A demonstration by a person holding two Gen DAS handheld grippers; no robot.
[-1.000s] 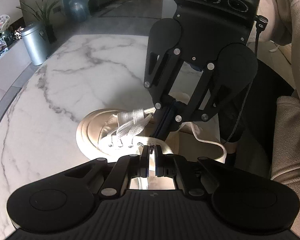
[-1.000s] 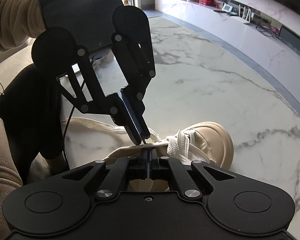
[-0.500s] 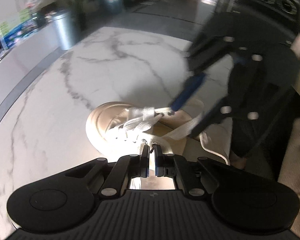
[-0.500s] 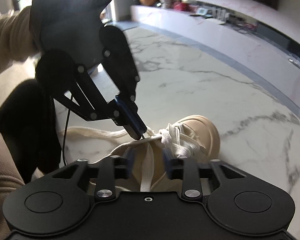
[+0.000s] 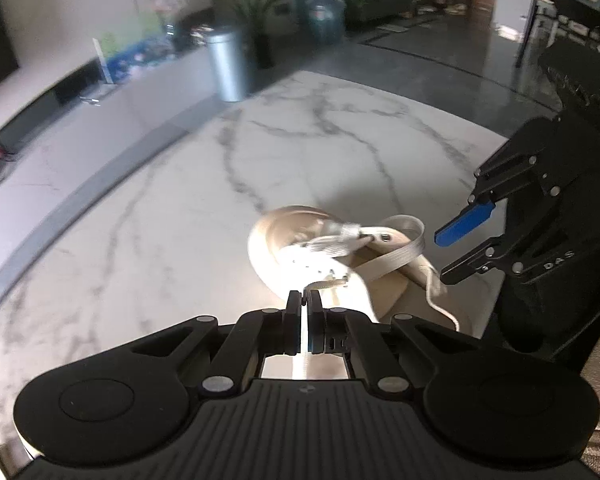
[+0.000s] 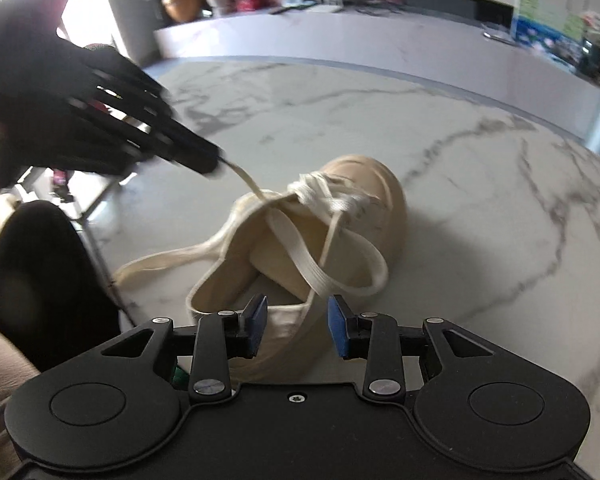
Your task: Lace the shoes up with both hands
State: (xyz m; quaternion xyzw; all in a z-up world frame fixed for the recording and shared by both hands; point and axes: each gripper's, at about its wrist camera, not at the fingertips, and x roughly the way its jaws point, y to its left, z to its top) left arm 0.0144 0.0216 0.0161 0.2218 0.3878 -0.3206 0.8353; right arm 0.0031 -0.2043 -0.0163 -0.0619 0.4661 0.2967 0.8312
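Observation:
A beige shoe [image 6: 364, 184] with a cream flat lace [image 6: 300, 248] lies on the white marble table [image 6: 500, 208]. It also shows in the left wrist view [image 5: 284, 232]. My left gripper [image 5: 305, 300] is shut on the lace end and pulls it away from the shoe; in the right wrist view it [image 6: 216, 162] holds the lace taut at the left. My right gripper [image 6: 298, 320] is open and empty above the heel, with a loose lace loop running between its blue pads [image 6: 338, 330]. It shows open in the left wrist view [image 5: 456, 248].
A metal bin [image 5: 228, 64], a plant and a water bottle [image 5: 324, 12] stand beyond the table's far edge. A low shelf with clutter runs along the wall [image 6: 340, 4]. My sleeve [image 6: 0, 380] is at the left.
My right gripper has opened, let go of the lace and pulled back from the shoe. My left gripper has drawn its lace end out to the side, away from the eyelets.

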